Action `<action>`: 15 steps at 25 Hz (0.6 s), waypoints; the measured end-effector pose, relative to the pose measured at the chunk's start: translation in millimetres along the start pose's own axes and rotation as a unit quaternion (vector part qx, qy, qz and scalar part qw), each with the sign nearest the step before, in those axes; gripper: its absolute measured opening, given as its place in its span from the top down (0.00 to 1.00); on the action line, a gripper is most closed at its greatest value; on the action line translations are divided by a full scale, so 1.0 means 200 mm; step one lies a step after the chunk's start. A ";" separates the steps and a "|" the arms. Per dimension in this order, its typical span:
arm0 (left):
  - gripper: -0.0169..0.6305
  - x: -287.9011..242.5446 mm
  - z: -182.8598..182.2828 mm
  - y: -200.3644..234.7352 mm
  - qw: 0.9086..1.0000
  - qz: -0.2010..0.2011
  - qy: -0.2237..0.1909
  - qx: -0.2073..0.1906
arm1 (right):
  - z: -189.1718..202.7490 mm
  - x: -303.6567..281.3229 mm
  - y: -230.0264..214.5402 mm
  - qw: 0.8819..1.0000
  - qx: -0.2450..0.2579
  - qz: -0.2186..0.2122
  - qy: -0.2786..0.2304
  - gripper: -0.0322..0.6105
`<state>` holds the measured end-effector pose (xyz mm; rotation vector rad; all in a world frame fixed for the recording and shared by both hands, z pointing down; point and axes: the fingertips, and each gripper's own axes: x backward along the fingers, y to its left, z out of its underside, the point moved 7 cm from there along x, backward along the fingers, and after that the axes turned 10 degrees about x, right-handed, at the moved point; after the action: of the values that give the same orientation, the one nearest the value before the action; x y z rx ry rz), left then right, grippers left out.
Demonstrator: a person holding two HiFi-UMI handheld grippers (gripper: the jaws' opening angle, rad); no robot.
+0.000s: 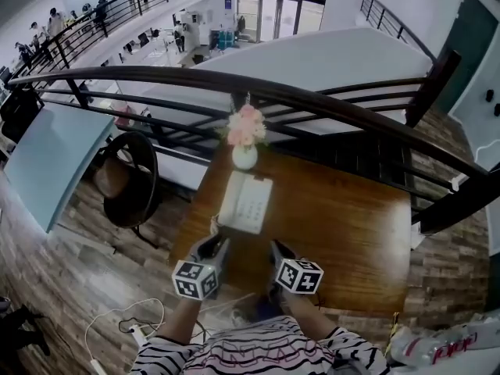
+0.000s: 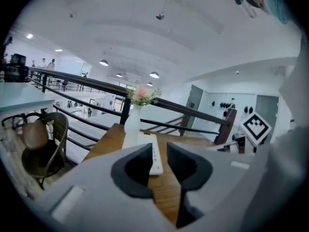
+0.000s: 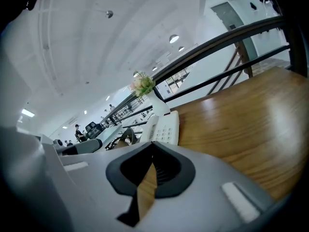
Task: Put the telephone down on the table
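telephone lies flat on the wooden surface, at 12 o'clock from both tools and clear of them. flower vase sits just at its 12 o'clock. left tool is empty (jaws a narrow slit apart). right tool has its jaws pressed together, nothing between.

White telephone on a glossy reddish-brown, wood-grained table. White vase with pink flowers. Black railing. Dark brown chair. Black-and-white striped shirt. Grey bodies, dark jaw pads and cubes of black-and-white square markers on the left gripper and right gripper.
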<state>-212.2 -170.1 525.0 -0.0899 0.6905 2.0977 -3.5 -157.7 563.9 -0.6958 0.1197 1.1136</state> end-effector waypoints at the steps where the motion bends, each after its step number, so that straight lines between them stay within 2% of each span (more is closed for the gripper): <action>1: 0.85 0.04 0.01 0.00 1.000 -0.004 -0.004 0.000 | 0.01 0.02 0.02 1.000 0.003 0.000 -0.001 0.95; 7: 0.97 0.25 0.07 -0.02 1.000 -0.022 -0.018 0.002 | 0.08 0.16 0.13 0.999 0.051 0.011 -0.005 0.95; 10: 0.97 0.33 0.11 -0.03 0.999 -0.028 -0.019 0.008 | 0.12 0.21 0.18 0.997 0.070 0.014 -0.007 0.95; 15: 0.97 0.42 0.16 -0.12 0.999 -0.035 -0.022 0.010 | 0.18 0.34 0.18 0.998 0.069 0.014 0.003 0.95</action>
<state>-236.8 -80.7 514.5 -0.0564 0.6736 2.0192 -12.8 -75.0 546.7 -0.5755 0.2104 1.1179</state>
